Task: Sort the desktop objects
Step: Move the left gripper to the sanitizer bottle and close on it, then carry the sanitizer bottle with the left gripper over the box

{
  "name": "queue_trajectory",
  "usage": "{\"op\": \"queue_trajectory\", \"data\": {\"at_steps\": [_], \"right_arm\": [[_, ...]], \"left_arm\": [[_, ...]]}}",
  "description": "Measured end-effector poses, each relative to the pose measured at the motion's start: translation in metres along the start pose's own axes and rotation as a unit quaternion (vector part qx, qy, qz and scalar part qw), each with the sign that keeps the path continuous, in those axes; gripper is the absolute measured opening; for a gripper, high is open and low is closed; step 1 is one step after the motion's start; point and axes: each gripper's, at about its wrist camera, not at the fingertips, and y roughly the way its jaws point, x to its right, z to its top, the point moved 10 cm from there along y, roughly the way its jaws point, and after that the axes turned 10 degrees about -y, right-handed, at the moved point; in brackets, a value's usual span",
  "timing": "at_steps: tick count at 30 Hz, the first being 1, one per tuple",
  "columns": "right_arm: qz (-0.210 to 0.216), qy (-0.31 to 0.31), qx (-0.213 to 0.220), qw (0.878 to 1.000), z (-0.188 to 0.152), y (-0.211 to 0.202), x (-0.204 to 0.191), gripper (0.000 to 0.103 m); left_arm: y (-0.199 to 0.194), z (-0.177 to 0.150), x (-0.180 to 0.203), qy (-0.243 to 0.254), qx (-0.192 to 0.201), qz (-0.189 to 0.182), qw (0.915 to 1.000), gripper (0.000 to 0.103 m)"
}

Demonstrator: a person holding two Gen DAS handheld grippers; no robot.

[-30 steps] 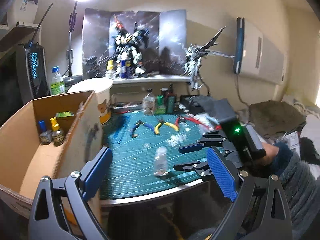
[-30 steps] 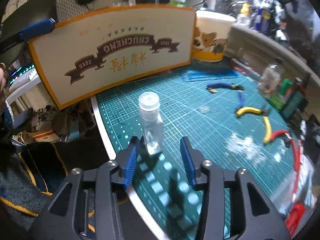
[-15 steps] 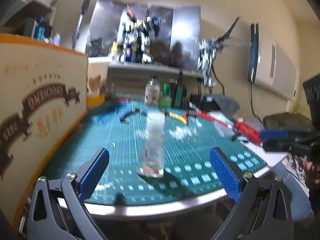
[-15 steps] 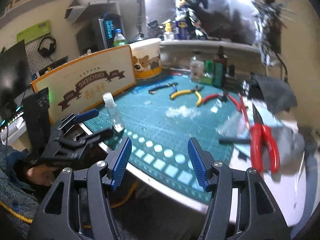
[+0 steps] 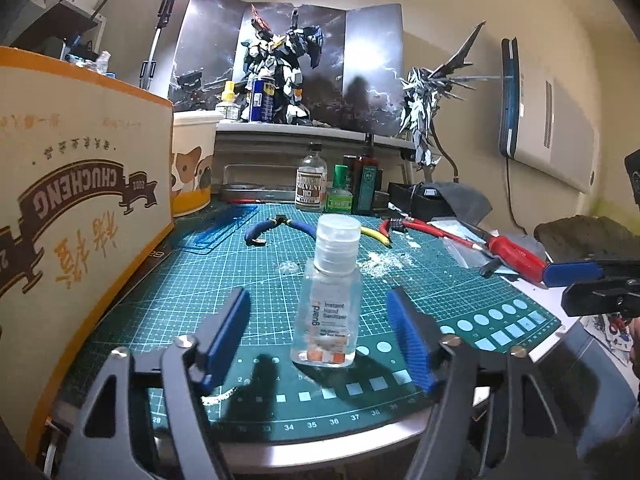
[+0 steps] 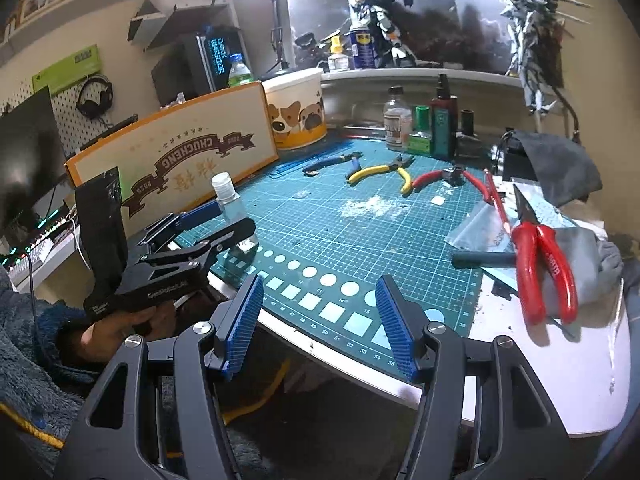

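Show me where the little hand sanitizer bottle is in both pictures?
Left wrist view: the sanitizer bottle stands upright in the middle, between the left claw pads as they close in, not yet touched.
Right wrist view: the bottle is at middle left, beside the cardboard box.
Shared landmark: the yellow-handled pliers on the cutting mat.

Both wrist views low, near desk edge, share cutting mat (image 5: 248,280).

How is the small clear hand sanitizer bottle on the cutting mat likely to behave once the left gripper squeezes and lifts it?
The hand sanitizer bottle looks nearly empty, so probably light. It stands tall on a narrow base, so an off-centre nudge could tip it. Its smooth clear plastic may slip or flex as the left gripper's jaws close around it.
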Motion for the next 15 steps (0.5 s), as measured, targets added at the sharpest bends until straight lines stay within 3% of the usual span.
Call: {"op": "queue_trajectory", "data": {"at_steps": [9,15], "right_arm": [[0.002,0.001,-0.006,1.0,-0.0013,0.0026,-0.0032,0.055],[0.004,0.001,-0.009,1.0,-0.0019,0.0052,-0.0054,0.055]], "left_arm": [[0.0075,-0.0085,-0.0008,0.003,-0.014,0.004,0.9999,0.032],[0.0031,-0.0064,0.0059,0.01,-0.013,-0.003,0.9999,0.032]]}}
